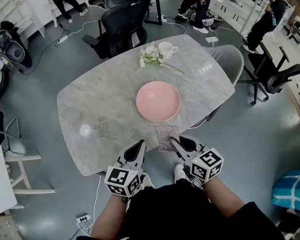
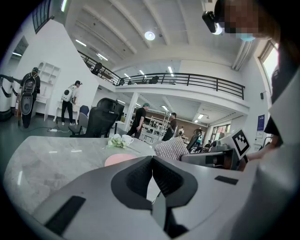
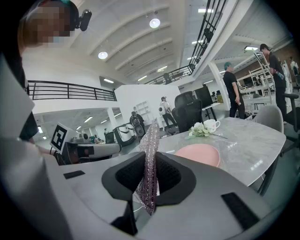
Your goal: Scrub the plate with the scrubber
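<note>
At the table (image 1: pixel 95 116) edge, right hand-held gripper (image 3: pixel 149 177) (tipped slightly down) pinches scrubber (image 3: pixel 151 138)

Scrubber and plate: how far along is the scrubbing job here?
Done: the right gripper is shut on the silver scrubber. In hand: it holds the scrubber at the near edge of the table, short of the pink plate. Left: carry it to the plate and scrub; nothing touches the plate yet. The left gripper is shut and empty.

left gripper (image 1: pixel 140 143): fingers together, empty | right gripper (image 1: pixel 174 140): fingers clamped on scrubber (image 1: pixel 164 133)
</note>
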### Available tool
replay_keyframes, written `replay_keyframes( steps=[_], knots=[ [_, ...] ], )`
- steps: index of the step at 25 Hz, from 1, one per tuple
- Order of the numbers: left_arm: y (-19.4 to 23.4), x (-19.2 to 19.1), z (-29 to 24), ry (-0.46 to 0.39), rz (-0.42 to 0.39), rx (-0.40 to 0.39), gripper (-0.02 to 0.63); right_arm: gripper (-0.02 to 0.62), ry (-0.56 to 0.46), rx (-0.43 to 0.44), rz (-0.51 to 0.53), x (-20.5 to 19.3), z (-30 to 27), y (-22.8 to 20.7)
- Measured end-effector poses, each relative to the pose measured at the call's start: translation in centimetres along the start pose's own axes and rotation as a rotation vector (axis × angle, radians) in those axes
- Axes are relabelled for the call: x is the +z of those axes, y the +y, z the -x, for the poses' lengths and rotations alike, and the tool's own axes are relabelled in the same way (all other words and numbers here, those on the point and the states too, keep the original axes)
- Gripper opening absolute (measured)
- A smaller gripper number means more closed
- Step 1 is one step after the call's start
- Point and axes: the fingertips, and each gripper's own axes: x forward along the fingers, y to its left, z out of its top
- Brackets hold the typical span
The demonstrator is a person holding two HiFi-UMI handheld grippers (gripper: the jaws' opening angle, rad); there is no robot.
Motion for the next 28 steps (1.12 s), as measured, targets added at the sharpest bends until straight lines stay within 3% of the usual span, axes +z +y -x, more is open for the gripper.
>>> replay_keyframes(
  steps=[18,28],
  knots=[
    [1.2,-0.5,0.6,0.005,0.008,-0.002,0.018,0.075,-0.011,-0.015,0.008,0.3,-0.8,0.1],
    [3.7,-0.8,1.9,0.029,-0.006,-0.04,0.018,0.075,-0.036,-0.067,0.001,0.4,-2.5,1.1]
  ],
)
